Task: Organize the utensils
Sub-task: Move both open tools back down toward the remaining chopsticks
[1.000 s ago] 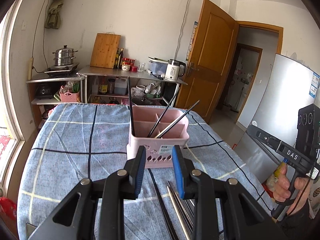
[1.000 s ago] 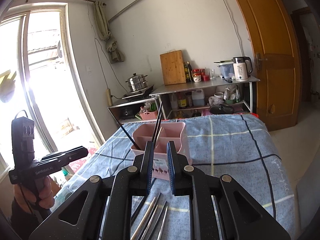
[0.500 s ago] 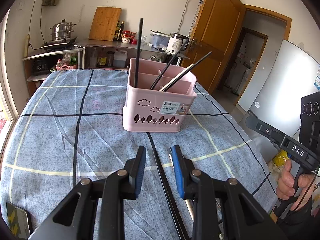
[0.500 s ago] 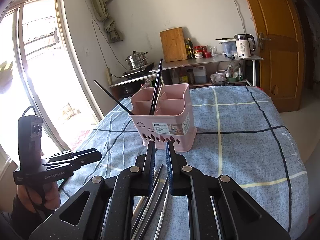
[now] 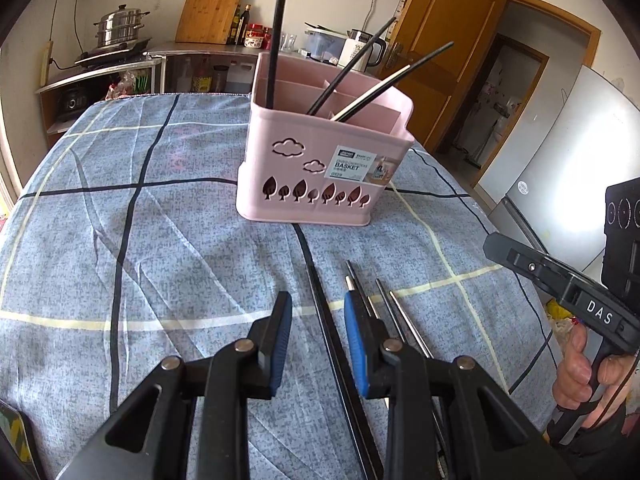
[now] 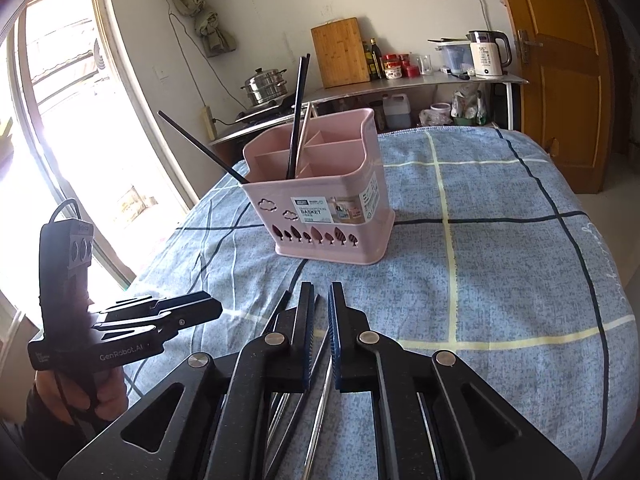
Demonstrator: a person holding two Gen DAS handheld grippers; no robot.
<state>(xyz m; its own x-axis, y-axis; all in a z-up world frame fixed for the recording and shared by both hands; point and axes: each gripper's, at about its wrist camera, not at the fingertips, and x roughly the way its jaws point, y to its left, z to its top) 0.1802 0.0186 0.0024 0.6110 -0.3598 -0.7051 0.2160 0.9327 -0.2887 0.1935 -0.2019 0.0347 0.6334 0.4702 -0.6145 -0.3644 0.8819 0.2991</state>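
A pink divided basket (image 5: 320,184) (image 6: 328,216) stands on the blue checked cloth and holds several black chopsticks (image 5: 276,40) (image 6: 296,120). Several loose chopsticks, steel ones (image 5: 400,320) and a long black one (image 5: 310,268), lie on the cloth in front of it. My left gripper (image 5: 317,300) hovers open low over the black chopstick, its pads clear of it. My right gripper (image 6: 320,292) hangs over the same loose chopsticks (image 6: 320,360). Its jaws are closing to a thin slit, and nothing is gripped between them. Each view also shows the other gripper, the left (image 6: 208,310) and the right (image 5: 504,248), held in a hand.
A phone (image 5: 12,432) lies at the cloth's near left corner. Behind the table a steel shelf (image 6: 420,84) carries a kettle, jars, a cutting board and a steamer pot. A white fridge (image 5: 560,152) and a wooden door stand to the right, a bright window (image 6: 72,140) to the left.
Both grippers have come down toward the cloth and tipped downward, so the basket now sits higher in both views. The right jaws have narrowed; the left jaws keep their gap.
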